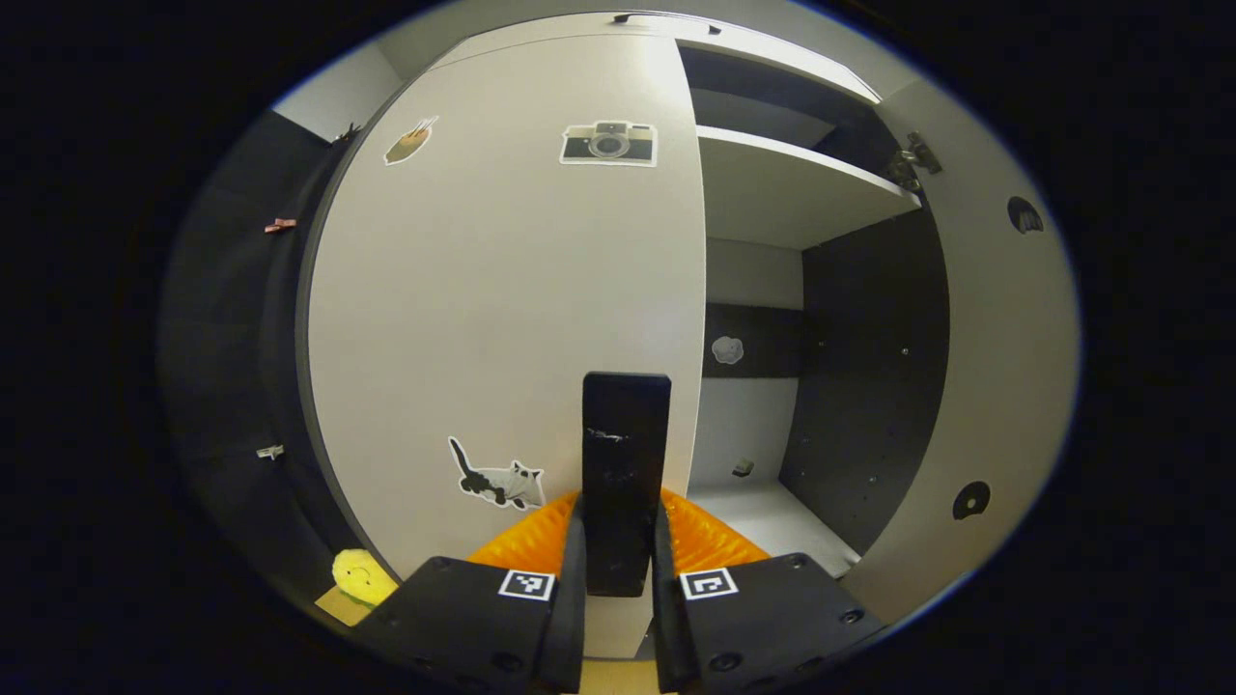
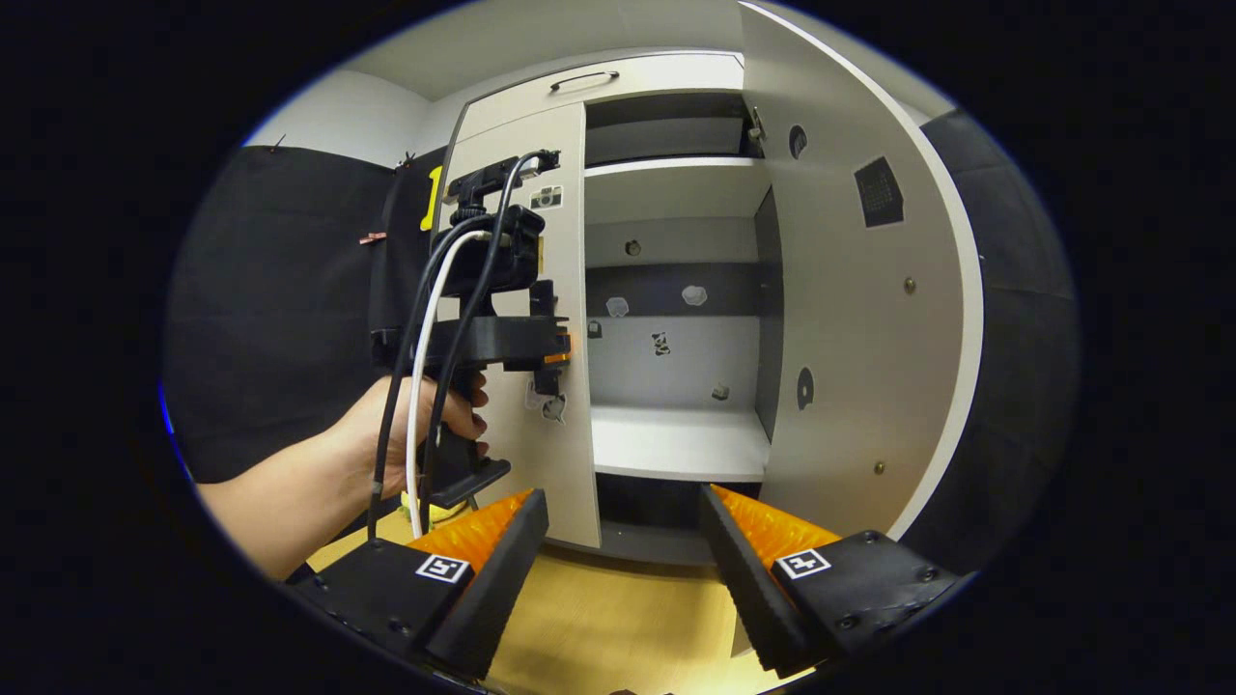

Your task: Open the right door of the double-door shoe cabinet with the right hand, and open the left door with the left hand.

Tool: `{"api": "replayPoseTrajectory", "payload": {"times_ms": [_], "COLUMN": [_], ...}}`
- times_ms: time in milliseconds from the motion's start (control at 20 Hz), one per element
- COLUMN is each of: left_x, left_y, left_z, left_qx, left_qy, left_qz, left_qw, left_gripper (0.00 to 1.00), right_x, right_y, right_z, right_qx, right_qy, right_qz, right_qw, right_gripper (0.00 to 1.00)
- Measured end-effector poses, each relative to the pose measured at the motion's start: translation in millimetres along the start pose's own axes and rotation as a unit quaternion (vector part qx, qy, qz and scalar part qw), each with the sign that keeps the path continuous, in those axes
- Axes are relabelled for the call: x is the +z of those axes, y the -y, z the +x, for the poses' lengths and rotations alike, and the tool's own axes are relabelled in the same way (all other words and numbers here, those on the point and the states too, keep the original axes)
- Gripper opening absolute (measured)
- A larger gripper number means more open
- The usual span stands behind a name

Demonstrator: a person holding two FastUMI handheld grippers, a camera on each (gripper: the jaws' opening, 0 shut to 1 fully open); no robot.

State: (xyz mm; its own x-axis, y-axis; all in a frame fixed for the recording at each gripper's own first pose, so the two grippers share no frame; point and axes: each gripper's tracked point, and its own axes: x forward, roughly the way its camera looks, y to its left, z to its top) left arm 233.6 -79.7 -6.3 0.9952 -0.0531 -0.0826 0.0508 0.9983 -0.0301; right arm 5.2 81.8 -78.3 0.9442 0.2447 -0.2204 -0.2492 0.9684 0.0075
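The left door [image 1: 502, 290] of the white shoe cabinet is closed and carries camera and cat stickers. Its upright black handle [image 1: 626, 425] stands between the fingers of my left gripper [image 1: 620, 526], which is shut on it. The right door [image 1: 1004, 386] is swung wide open, showing the shelves inside. In the right gripper view, a hand holds the left gripper [image 2: 558, 359] against the left door [image 2: 565, 463], near its free edge. The right door [image 2: 859, 319] stands open on the right. My right gripper [image 2: 623, 569] is open, holding nothing, low in front of the cabinet opening.
Inside are a white upper shelf [image 1: 792, 188] and a lower shelf [image 2: 676, 439] with dark side walls. A small yellow object [image 1: 359, 576] lies on the wooden floor [image 2: 618, 618] at the cabinet's left foot. Black cloth [image 2: 270, 309] hangs to the left.
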Motion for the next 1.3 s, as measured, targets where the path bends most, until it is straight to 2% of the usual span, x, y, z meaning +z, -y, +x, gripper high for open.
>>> {"api": "replayPoseTrajectory", "payload": {"times_ms": [150, 300, 500, 750, 850, 1100, 1300], "left_x": [0, -2, -2, -6, -7, -11, -13], "left_y": [1, 1, 0, -9, -15, -32, -51], "left_z": [-2, -2, -8, -42, -55, -92, -121], "left_qx": [-0.008, -0.026, -0.032, -0.022, -0.03, -0.04, -0.066], "left_qy": [-0.002, -0.001, -0.004, -0.003, -0.006, -0.002, 0.001], "left_qz": [-0.003, 0.001, -0.007, -0.011, -0.022, -0.022, -0.029], "left_qw": [1.0, 1.0, 0.999, 1.0, 0.999, 0.999, 0.997], "left_gripper": [0.2, 0.18, 0.13, 0.13, 0.13, 0.12, 0.11], "right_x": [-7, -6, -4, -3, 0, 6, 2], "right_y": [0, 3, 2, -2, -3, -5, -4], "right_z": [-4, -7, -14, -21, -20, -23, -31], "right_qx": [0.0, -0.003, -0.005, -0.016, -0.022, -0.064, -0.106], "right_qy": [-0.01, -0.009, -0.009, -0.007, -0.004, 0.009, 0.015], "right_qz": [0.001, 0.0, 0.0, 0.0, 0.004, 0.01, 0.027], "right_qw": [1.0, 1.0, 1.0, 1.0, 1.0, 0.998, 0.994], "right_gripper": [0.99, 0.99, 0.99, 0.99, 0.99, 0.99, 0.99]}}
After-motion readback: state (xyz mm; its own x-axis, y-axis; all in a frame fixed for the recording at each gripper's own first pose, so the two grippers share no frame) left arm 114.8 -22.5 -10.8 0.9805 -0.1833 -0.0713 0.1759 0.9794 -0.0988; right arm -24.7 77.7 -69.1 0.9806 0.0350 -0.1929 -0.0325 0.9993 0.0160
